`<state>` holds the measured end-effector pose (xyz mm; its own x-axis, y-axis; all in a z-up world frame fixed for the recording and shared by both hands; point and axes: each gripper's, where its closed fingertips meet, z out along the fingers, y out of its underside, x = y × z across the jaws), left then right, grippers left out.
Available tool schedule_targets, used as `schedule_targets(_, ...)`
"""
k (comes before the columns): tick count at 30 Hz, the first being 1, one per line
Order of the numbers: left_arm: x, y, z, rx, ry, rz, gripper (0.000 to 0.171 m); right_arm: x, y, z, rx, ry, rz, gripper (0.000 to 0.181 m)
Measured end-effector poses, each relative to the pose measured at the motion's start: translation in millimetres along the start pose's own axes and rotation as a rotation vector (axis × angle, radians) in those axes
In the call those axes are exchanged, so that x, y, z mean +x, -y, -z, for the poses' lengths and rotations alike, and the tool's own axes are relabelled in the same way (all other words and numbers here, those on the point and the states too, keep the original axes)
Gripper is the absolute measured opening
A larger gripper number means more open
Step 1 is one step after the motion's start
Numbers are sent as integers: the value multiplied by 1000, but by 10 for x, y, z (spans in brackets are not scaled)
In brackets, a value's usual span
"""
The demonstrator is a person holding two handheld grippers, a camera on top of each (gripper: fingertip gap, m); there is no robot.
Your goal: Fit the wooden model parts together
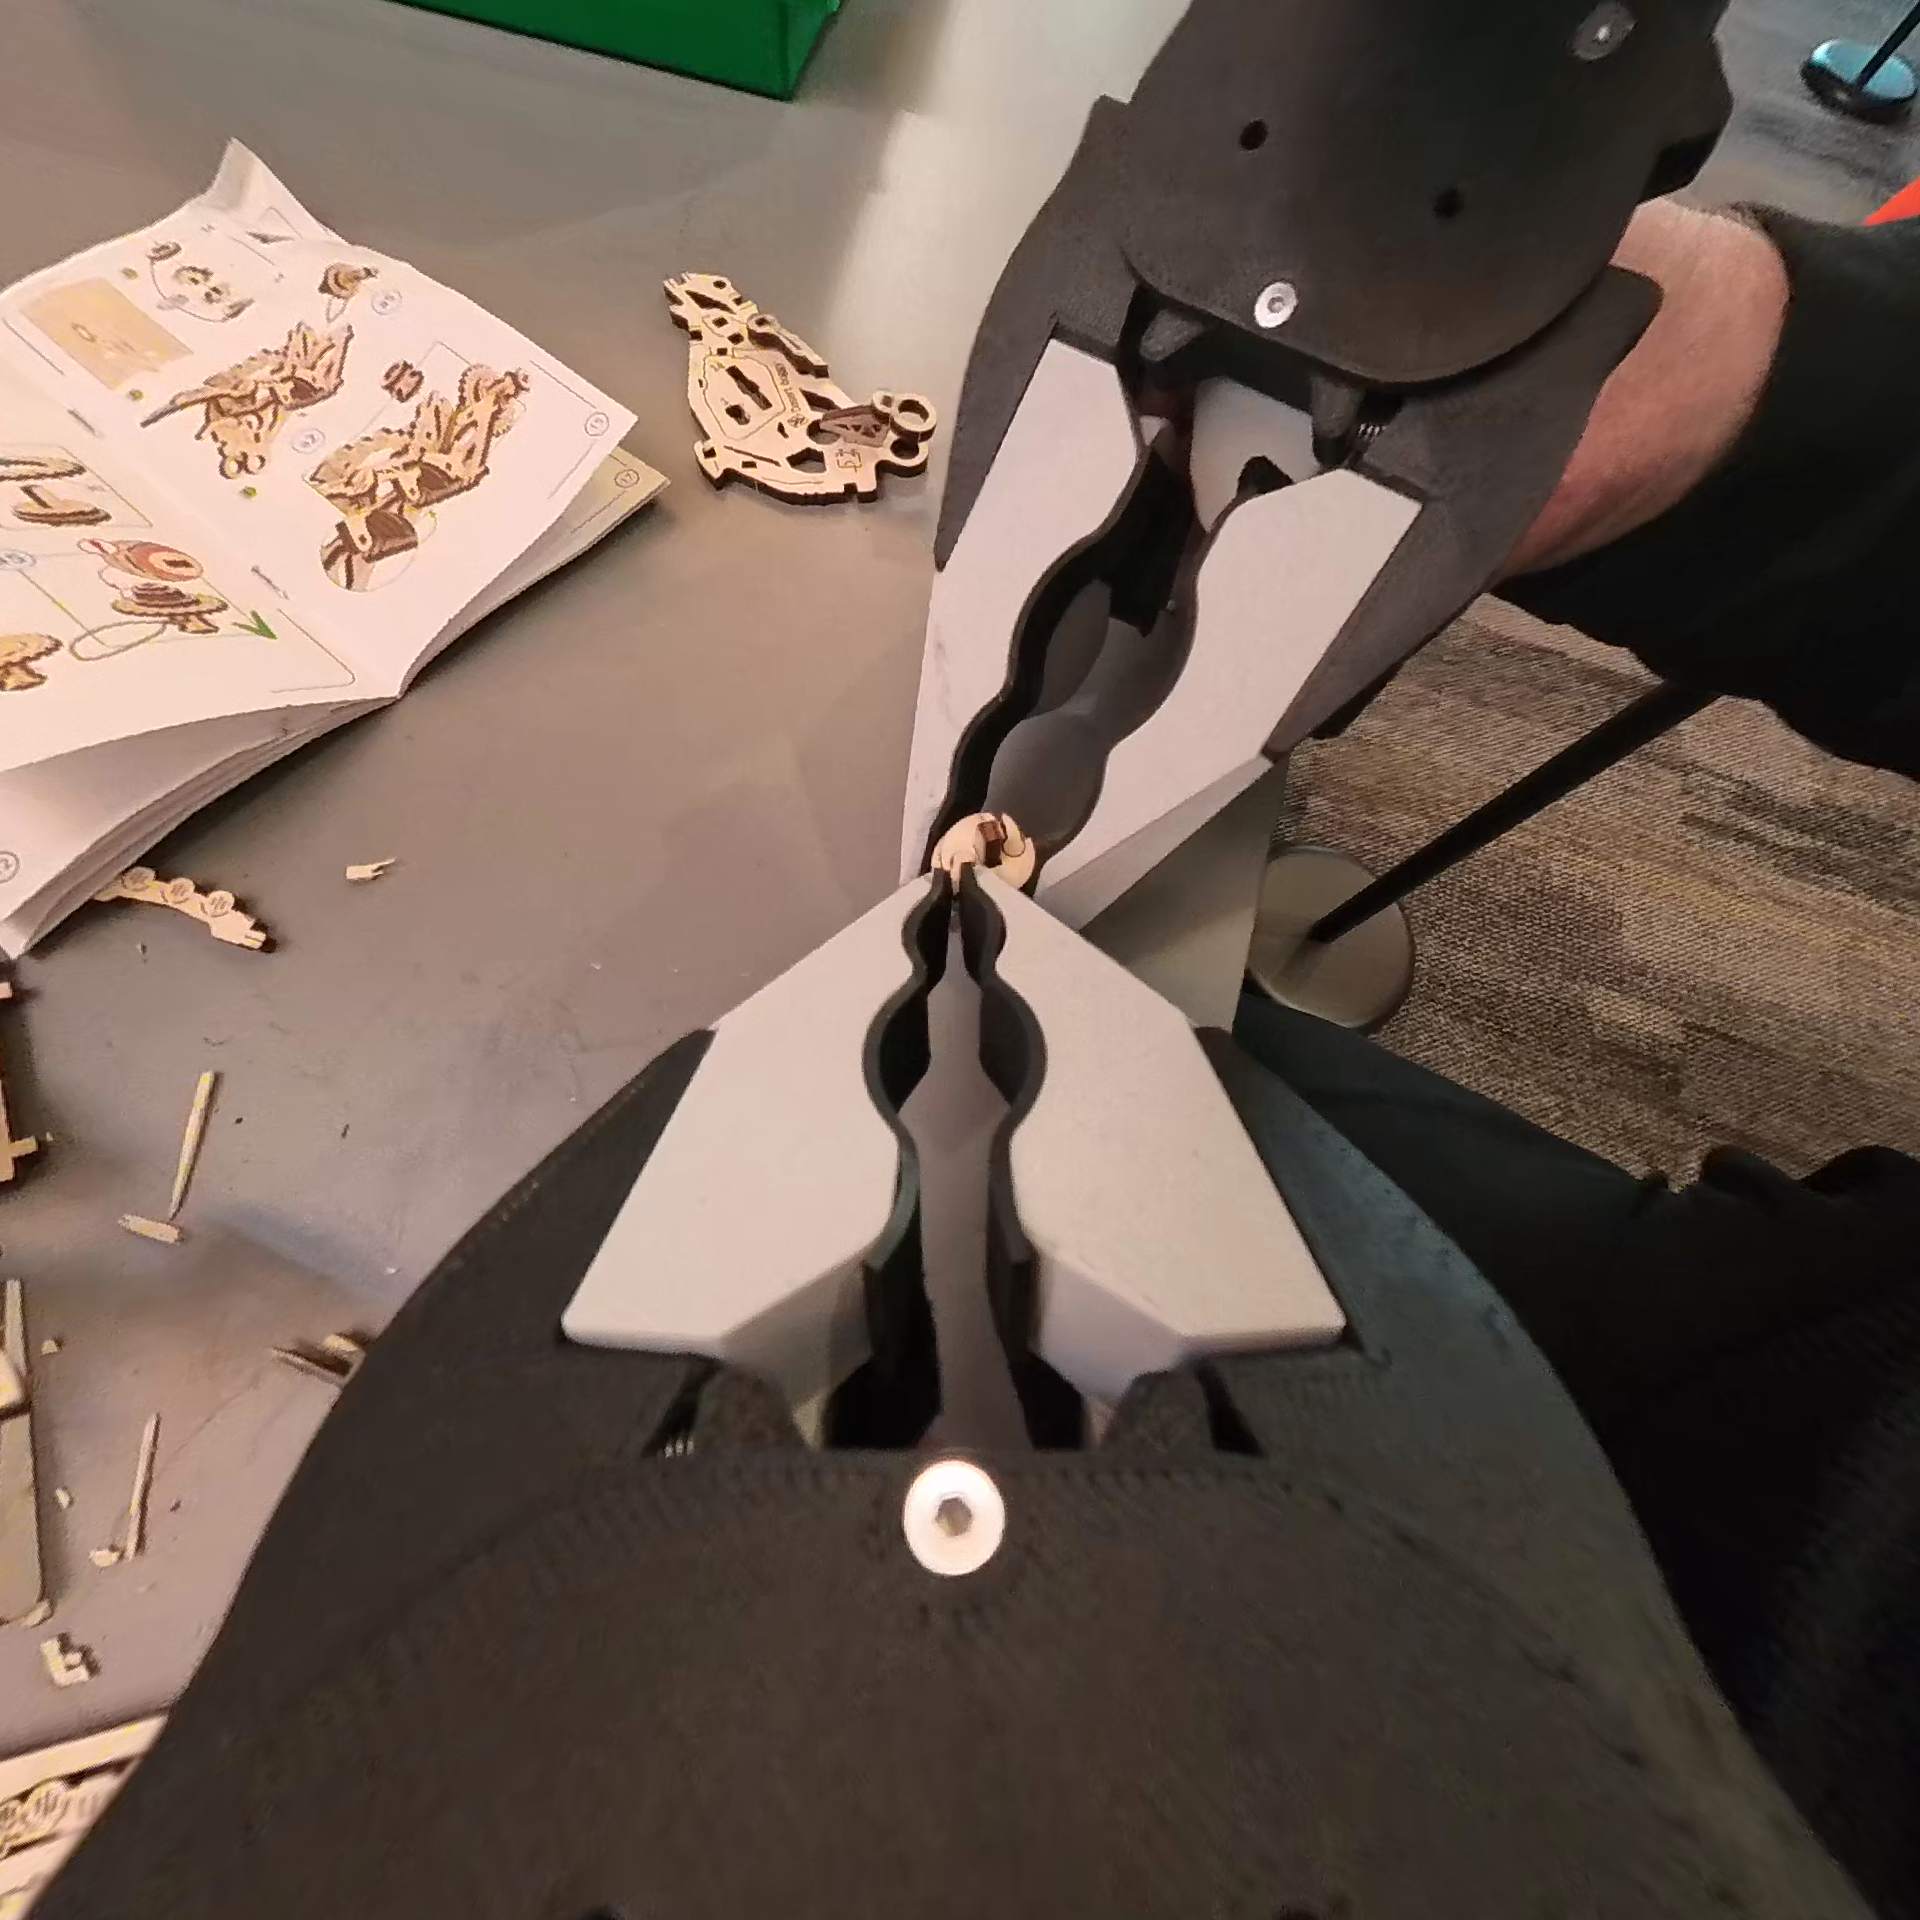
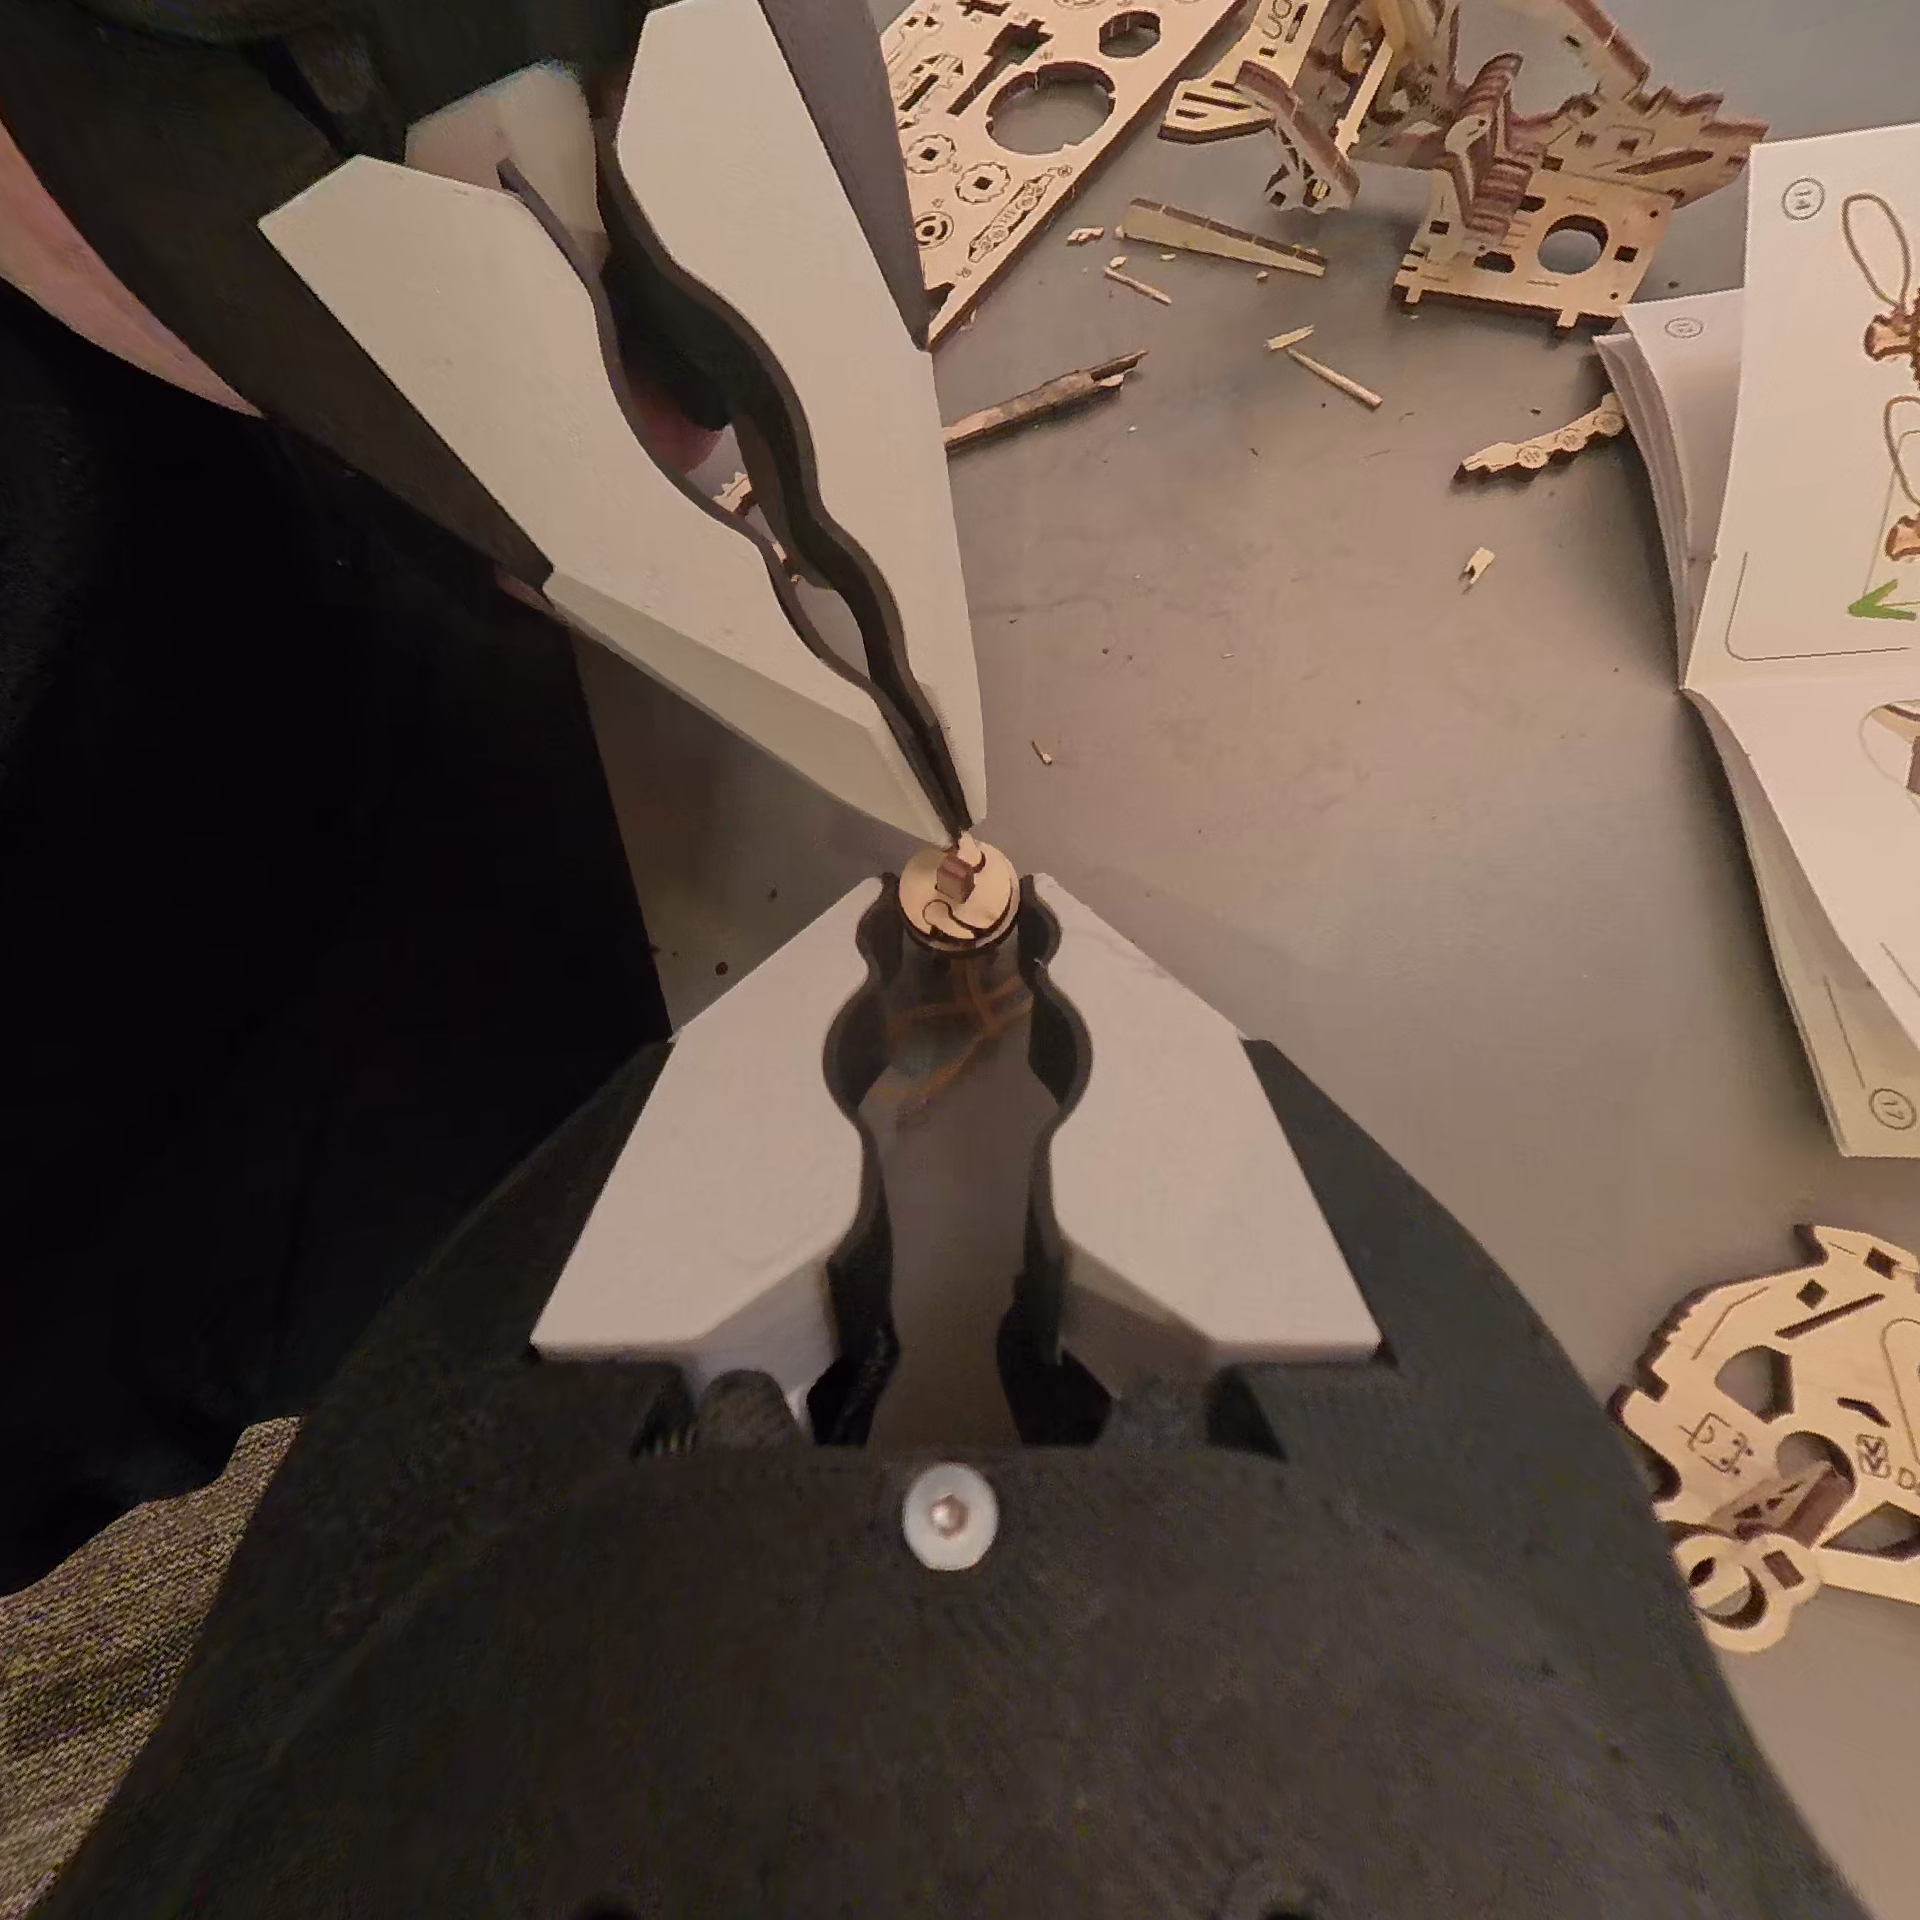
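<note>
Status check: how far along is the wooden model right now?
Done: a partly built wooden assembly stands on the table beside a punched-out parts sheet. In hand: the right gripper holds a small round disc while the left gripper pinches a tiny peg at its centre. Left: the flat cut piece by the instruction booklet lies unattached.

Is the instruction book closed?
No, the instruction book lies open on the grey table, with its drawn pages facing up.
</note>
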<state>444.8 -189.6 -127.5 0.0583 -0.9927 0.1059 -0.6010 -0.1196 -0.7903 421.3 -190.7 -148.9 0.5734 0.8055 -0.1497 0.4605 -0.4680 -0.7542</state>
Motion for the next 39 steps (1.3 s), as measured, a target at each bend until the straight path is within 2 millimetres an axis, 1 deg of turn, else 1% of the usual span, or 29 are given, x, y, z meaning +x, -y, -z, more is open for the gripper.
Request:
schedule_targets(4, 49, -21, 23, 7, -46, 22, 3, 8, 2, -1, 0, -6, -2, 19)
schedule_targets(6, 0, -32, 41, 10, -31, 25, 1, 8, 2, -1, 0, -5, -2, 19)
schedule_targets(7, 10, -18, 51, 20, -46, 33, 1, 8, 3, -2, 0, -5, -1, 19)
schedule_targets(12, 58, 3, 92, 42, -74, -24, 1, 8, 3, -3, 1, -7, 2, 19)
schedule_targets(14, 25, -11, 109, 37, -62, -32, 2, 4, 1, -4, 0, -7, 6, 19)
schedule_targets(20, 65, -96, 94, 13, -105, -17, 5, -5, 2, -7, 0, -6, 3, 30)
schedule_targets(24, 68, -89, 123, 27, -109, -25, 7, -29, -12, -6, -4, -7, 7, 33)
schedule_targets(27, 46, -90, 166, 41, -107, -26, 8, -53, -5, 14, 5, -9, 6, 40)
schedule_targets(30, -20, -86, 246, 63, -80, -40, 9, -62, 15, 87, 24, -22, 3, 47)
schedule_targets(32, -81, -58, 327, 99, -55, -64, 6, -27, 19, 171, 40, -46, -2, 52)
schedule_targets(35, -182, -76, 423, 112, -6, -103, 7, 72, 39, 341, 108, -92, -25, 59)
schedule_targets(39, -276, -146, 506, 96, 44, -141, 17, 262, 60, 606, 263, -134, -113, 63)
